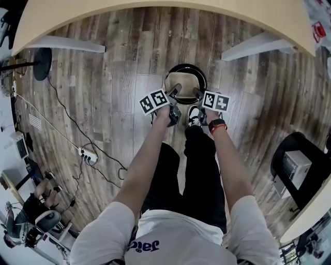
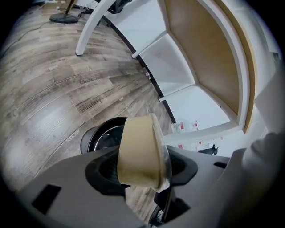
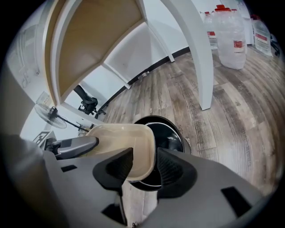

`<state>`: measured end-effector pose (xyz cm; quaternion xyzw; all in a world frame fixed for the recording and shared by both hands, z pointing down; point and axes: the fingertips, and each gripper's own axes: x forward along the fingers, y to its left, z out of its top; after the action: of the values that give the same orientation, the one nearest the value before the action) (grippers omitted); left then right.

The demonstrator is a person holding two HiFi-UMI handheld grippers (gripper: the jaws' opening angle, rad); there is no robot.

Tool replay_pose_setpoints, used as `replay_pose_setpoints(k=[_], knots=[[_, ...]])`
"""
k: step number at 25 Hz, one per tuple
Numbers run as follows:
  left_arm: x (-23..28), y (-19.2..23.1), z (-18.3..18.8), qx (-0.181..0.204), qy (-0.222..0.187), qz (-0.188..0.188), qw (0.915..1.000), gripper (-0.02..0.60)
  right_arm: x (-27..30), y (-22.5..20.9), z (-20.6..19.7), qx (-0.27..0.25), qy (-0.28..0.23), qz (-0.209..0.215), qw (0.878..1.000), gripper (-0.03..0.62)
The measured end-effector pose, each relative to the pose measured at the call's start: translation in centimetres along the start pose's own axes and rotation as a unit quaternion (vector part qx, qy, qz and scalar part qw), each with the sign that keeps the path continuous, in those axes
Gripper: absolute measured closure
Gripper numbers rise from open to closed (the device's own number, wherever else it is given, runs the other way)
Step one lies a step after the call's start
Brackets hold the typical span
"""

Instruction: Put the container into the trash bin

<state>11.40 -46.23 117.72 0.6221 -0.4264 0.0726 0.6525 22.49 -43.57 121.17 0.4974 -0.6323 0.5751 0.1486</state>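
You stand over the black trash bin (image 1: 204, 77). It sits on the wooden floor (image 1: 129, 52), just past your feet. You hold the tan container (image 1: 185, 82) up in the air, right above the bin's round mouth. One pair of tongs is at each side of it, and both pairs point down toward the bin.

Your left tongs (image 2: 144, 168) are spread wide and squeeze the container. It fills the whole space between the two jaws and is tipped up on its side there.

Your right tongs (image 3: 143, 165) are wide too. They stand around one rim of the container. One jaw is over the smooth tan inside and the other jaw is on the outside. A thin dark gap shows between the rim and the outside jaw, so these tongs do not squeeze it. In the right gripper view, a grey jaw of the left tongs lies against the far side of the container.

A big curved table (image 1: 155, 8) bends around the far side of the bin, with white legs to the left and right. Clear jugs (image 3: 231, 35) with red labels stand on the floor, well apart from the bin. A white power strip (image 1: 88, 154) lies on the floor at your left.
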Motion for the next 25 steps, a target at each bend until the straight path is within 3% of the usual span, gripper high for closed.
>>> replay_pose_setpoints(k=[5,12,19,25], knots=[[1.4,0.5,-0.8,0.072,0.015,0.023,0.997,0.344,1.1,-1.8,-1.6,0.007,0.007,-0.013,1.0,0.417],[2.7,0.9,0.1,0.156,0.026,0.057,0.9858,0.344,2.0,-2.2,-2.0,0.001,0.009,-0.026,1.0,0.379],[2.3,-0.1,-0.5,0.17,0.032,0.051,0.9836,0.295,0.4,-1.4,-1.7,0.004,0.002,-0.017,1.0,0.376],[-1.2,-2.8,-1.3,0.177,0.046,0.045,0.9821,0.293,-3.5,1.1,-1.6,0.007,0.0,-0.016,1.0,0.375]])
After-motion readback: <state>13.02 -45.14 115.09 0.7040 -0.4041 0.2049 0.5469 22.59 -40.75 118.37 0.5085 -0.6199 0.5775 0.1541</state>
